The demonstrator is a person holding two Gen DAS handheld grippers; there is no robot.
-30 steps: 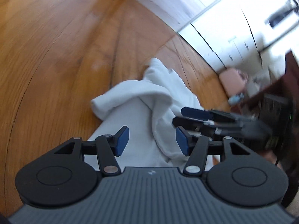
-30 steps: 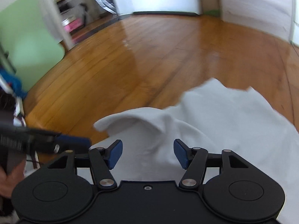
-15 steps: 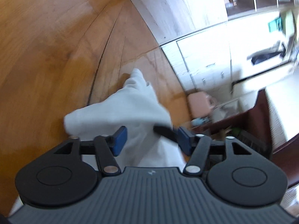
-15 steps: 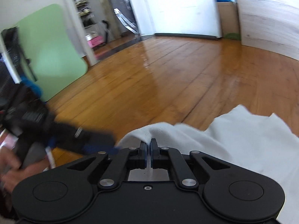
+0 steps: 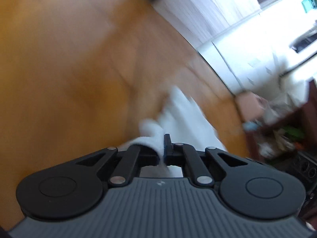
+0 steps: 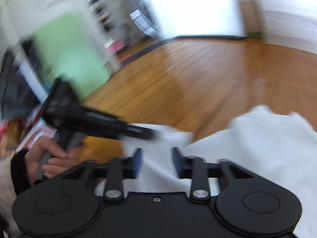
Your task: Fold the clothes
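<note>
A white, soft cotton garment (image 6: 247,148) is seen spread on the orange-brown wooden plank floor (image 6: 188,75), rumpled, w/ one edge lifted into a fold; most of it is blurred. In the left wrist view the same cloth (image 5: 184,115) is seen running away from the camera across the floor, its far end a blurred point.

The left tongs (image 5: 164,148) are seen pressed together, clamped on a bunched fold of the white garment, which is draped over the left finger. In the right wrist view they are seen from the side, held by a hand (image 6: 53,158) w/ a dark cuff, tips at the cloth's lifted edge.

The right tongs (image 6: 157,162) are seen apart & opening; white cloth lies between the blue pads (image 6: 137,162), not pinched.
</note>
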